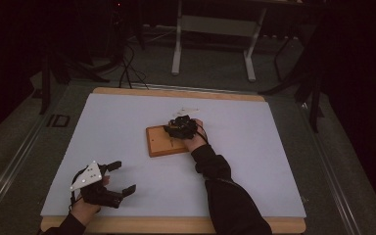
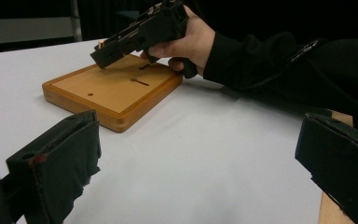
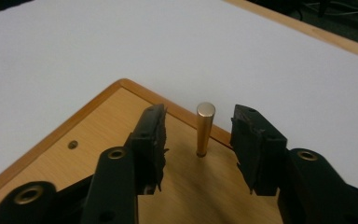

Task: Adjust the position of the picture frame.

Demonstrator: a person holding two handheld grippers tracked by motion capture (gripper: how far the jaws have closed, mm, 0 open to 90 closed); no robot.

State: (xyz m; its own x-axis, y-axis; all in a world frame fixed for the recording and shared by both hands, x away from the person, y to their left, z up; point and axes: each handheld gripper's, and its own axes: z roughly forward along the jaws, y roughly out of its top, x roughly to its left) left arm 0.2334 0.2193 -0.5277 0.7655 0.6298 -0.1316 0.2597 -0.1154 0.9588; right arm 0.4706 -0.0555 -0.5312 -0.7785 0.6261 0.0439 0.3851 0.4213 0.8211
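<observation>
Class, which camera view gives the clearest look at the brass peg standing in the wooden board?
The right gripper view: the brass peg stands upright in the wooden board, close up between the right gripper's open fingers. In the high view and the left gripper view, that gripper and hand cover the peg's spot.

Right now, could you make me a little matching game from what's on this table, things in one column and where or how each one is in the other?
Things:
1. slim brass peg
2. flat wooden board
3. left gripper
4. right gripper

States:
a. open over bare white tabletop
b. lying flat mid-table
c. upright in the board
d. open around the peg, not touching

Pairs: 1-c, 2-b, 3-a, 4-d
</observation>
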